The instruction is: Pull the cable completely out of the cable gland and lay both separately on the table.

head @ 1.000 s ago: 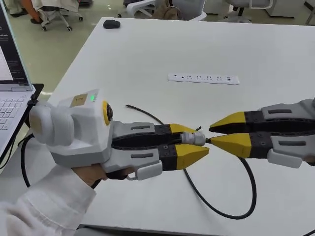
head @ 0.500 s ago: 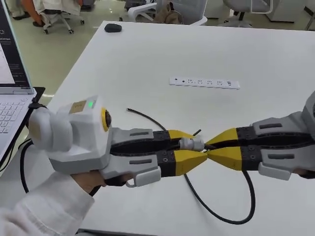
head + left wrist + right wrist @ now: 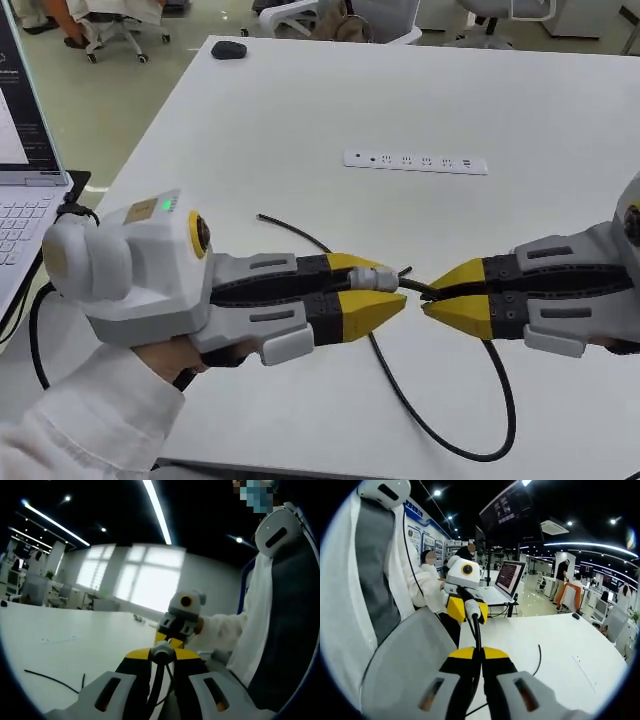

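Gripping the cable gland [image 3: 374, 279] between its yellow jaws, the left gripper [image 3: 390, 288] is reaching in from 9 o'clock in the head view, and its jaws are closing firmly around the grey body of the gland. The right gripper [image 3: 432, 298] is coming in from 3 o'clock, and its jaws are pinching the black cable [image 3: 413, 286] just beside the mouth of the gland, so the two pairs of tips are standing near each other but are not touching. A short piece of cable is showing between the gland and the right gripper.

The cable is passing through the gland and is not free of it. In the left gripper view it is running from the gland back between the jaws toward the camera. In the head view one part of it is making a wide loop on the table [image 3: 300, 120] toward 5 o'clock of the grippers, and another part is lying toward 10 o'clock, ending in a free tip. Both grippers are holding their parts a little above the white table.

A white power strip [image 3: 415, 161] is lying flat at 12 o'clock, well apart from the grippers. A dark mouse [image 3: 228, 50] is sitting far away at 11 o'clock, near the table edge. An open laptop [image 3: 20, 200] is standing at 9 o'clock, and a white sleeve [image 3: 90, 420] is covering the arm behind the left gripper.
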The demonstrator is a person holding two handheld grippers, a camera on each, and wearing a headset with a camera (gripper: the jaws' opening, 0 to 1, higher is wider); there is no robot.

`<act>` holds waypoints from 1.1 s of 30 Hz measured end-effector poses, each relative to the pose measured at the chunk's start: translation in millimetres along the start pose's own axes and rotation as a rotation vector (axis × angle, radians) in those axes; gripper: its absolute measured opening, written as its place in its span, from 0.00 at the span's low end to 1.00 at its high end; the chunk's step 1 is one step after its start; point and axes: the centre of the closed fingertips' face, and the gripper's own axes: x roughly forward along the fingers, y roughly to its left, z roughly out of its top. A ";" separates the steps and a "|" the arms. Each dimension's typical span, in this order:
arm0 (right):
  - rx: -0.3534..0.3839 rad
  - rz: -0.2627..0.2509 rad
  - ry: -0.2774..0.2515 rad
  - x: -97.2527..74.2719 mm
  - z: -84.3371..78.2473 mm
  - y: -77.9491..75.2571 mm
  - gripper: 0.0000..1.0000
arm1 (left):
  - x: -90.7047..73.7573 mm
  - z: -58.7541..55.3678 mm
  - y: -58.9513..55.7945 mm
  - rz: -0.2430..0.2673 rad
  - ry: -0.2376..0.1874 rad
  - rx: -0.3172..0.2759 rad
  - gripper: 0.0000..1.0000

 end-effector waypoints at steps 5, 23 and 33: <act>0.006 -0.007 0.060 -2.5 -18.7 -3.7 0.02 | -0.2 -2.7 -0.4 0.004 0.015 0.006 0.17; 0.079 -0.047 0.171 -13.7 -59.7 -9.1 0.02 | 1.7 1.5 1.7 0.020 -0.009 -0.030 0.17; 0.098 -0.069 0.038 -19.7 -26.2 -10.0 0.06 | 4.1 3.9 -1.2 0.014 -0.006 -0.010 0.17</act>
